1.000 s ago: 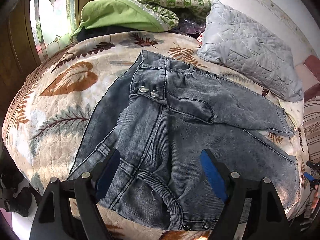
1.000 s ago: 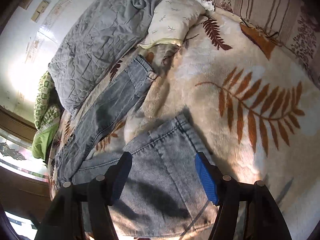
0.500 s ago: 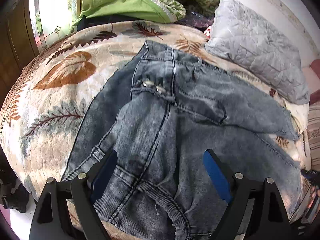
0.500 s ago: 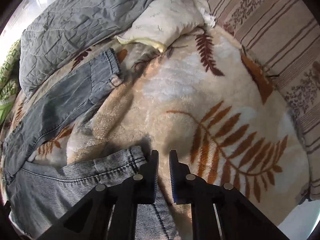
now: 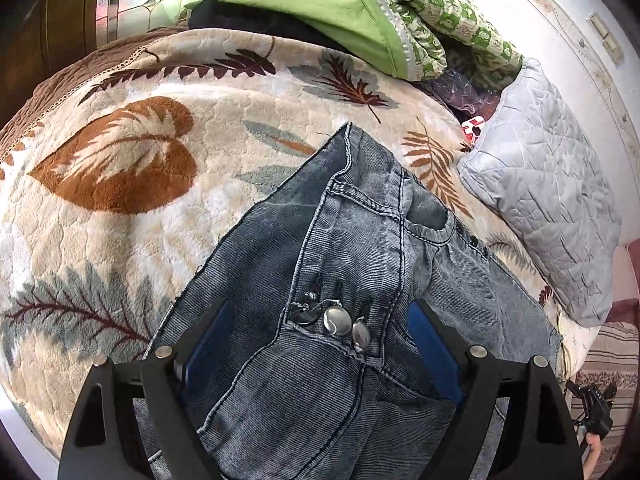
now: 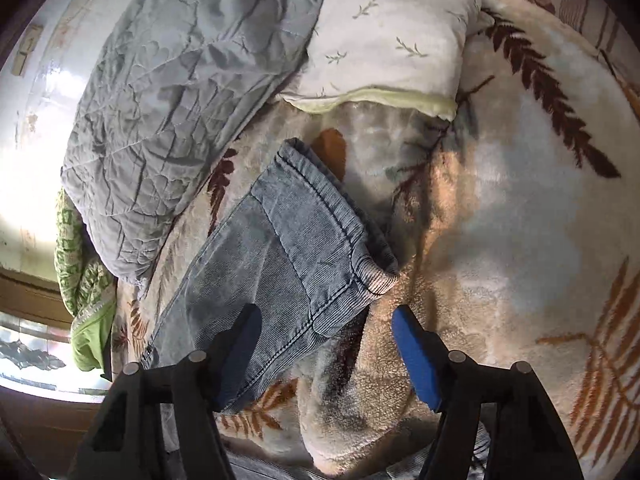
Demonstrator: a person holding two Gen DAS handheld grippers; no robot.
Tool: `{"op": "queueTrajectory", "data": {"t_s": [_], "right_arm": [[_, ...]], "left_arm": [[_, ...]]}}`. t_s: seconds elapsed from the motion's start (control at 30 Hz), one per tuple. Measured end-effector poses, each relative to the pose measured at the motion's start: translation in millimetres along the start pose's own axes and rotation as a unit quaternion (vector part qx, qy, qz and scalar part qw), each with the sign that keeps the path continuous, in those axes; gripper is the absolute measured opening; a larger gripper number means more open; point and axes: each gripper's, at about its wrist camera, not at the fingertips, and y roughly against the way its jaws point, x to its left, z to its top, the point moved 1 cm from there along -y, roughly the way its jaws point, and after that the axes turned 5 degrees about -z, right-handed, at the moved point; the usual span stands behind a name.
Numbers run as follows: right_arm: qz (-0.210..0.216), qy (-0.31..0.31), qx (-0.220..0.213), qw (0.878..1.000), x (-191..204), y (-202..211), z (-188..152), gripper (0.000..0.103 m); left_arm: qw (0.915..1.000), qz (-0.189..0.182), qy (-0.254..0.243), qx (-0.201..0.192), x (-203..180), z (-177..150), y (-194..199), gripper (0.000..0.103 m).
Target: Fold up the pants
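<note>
The pants are laid on the bed for folding; both sets of jaws are held open, waistband and hem straddled, nothing gripped.

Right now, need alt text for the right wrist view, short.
An open hand-held gripper with blue pads hovers over the hemmed cuff of a grey denim pant leg lying on a cream leaf-print blanket. A grey quilted pillow and a cream pillow sit beyond it.
</note>
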Motion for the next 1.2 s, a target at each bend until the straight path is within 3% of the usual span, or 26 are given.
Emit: {"op": "queueTrajectory", "data": {"t_s": [0.13,0.2,0.23,0.27,0.33,0.43,0.57,0.67,0.73,0.77,0.8,0.87,0.9,0.97,1.03,1.1,1.13,1.2], "right_arm": [[-0.006,-0.017,-0.01,1.0,-4,-20,4,0.068],[-0.016,-0.025,-0.022,0.999,-9,-26,10,0.055],[-0.033,-0.022,-0.03,0.999,-11,-29,12,0.035],[-0.045,-0.017,-0.035,0.998,-12,-30,14,0.022],[-0.061,0.009,-0.049,0.997,-9,-26,13,0.012],[-0.073,0.049,-0.088,0.992,4,-3,8,0.01],[-0.067,0.09,-0.138,0.984,16,44,-7,0.01],[-0.105,0.091,-0.132,0.982,0,38,-26,0.014],[-0.133,0.076,-0.041,0.987,-25,-2,-31,0.022],[-0.114,0.062,-0.033,0.991,-36,-5,-36,0.023],[-0.103,0.061,-0.054,0.991,-38,4,-37,0.026],[-0.104,0.044,-0.075,0.991,-37,23,-34,0.06],[-0.103,0.039,-0.097,0.989,-35,36,-32,0.063],[-0.098,0.054,-0.135,0.984,-24,58,-33,0.063],[-0.061,0.071,-0.147,0.985,-12,71,-36,0.063],[0.006,0.088,-0.116,0.989,-1,66,-38,0.065],[0.031,0.091,-0.093,0.991,3,56,-40,0.065],[0.036,0.095,-0.036,0.994,0,24,-43,0.068]], "left_arm": [[0.9998,0.004,-0.014,0.014,-3,1,-16,0.088],[0.9997,0.013,-0.011,0.017,-2,3,-22,0.088],[0.9996,0.015,-0.009,0.02,-2,4,-25,0.088],[0.9996,0.018,-0.012,0.02,-2,5,-27,0.088],[0.9993,0.026,-0.02,0.019,-5,7,-28,0.087],[0.9982,0.034,-0.043,0.022,-13,9,-31,0.06],[0.9969,0.059,-0.048,0.02,-15,14,-30,0.041],[0.9973,0.055,-0.04,0.027,-10,15,-33,0.042],[0.997,0.06,-0.044,0.023,-14,14,-29,0.045],[0.9972,0.057,-0.043,0.021,-15,13,-25,0.049],[0.9975,0.052,-0.045,0.017,-17,13,-20,0.055],[0.9976,0.046,-0.052,0.001,-25,13,-9,0.063],[0.9975,0.037,-0.06,-0.008,-31,12,-2,0.069],[0.9954,0.026,-0.09,-0.019,-44,9,5,0.076],[0.9924,0.017,-0.121,-0.011,-56,5,2,0.077],[0.9887,0.02,-0.147,0.018,-62,-2,-13,0.079],[0.9848,0.048,-0.163,0.035,-63,-6,-25,0.08],[0.9694,0.095,-0.222,0.043,-69,-16,-41,0.083]]}}
